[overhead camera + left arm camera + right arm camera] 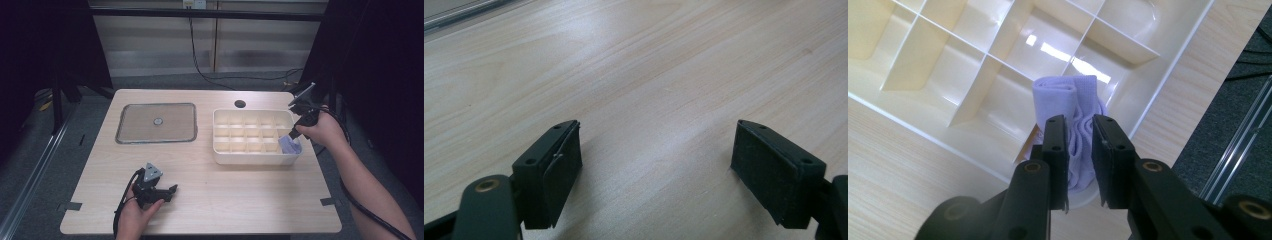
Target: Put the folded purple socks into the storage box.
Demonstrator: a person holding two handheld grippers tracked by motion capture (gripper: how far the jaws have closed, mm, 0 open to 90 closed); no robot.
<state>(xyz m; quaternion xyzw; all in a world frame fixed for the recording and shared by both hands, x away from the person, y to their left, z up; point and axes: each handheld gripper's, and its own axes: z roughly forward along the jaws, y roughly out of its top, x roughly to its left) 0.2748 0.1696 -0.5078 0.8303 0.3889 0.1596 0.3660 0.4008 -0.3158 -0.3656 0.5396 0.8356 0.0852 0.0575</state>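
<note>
I see the pale purple rolled cloth (1075, 125) pinched between my right gripper's (1079, 145) jaws, sitting in the near right corner compartment of the cream divided tray (250, 159). That tray stands on the right half of the wooden table (225, 200), beside a grey flat pan (127, 132). My left gripper (656, 165) rests low over bare table with its jaws spread wide, grasping nothing.

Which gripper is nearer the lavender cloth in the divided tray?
Right. The right gripper is closed on the lavender cloth over the tray's near right corner compartment; the left gripper rests on the table, well away, jaws open.
</note>
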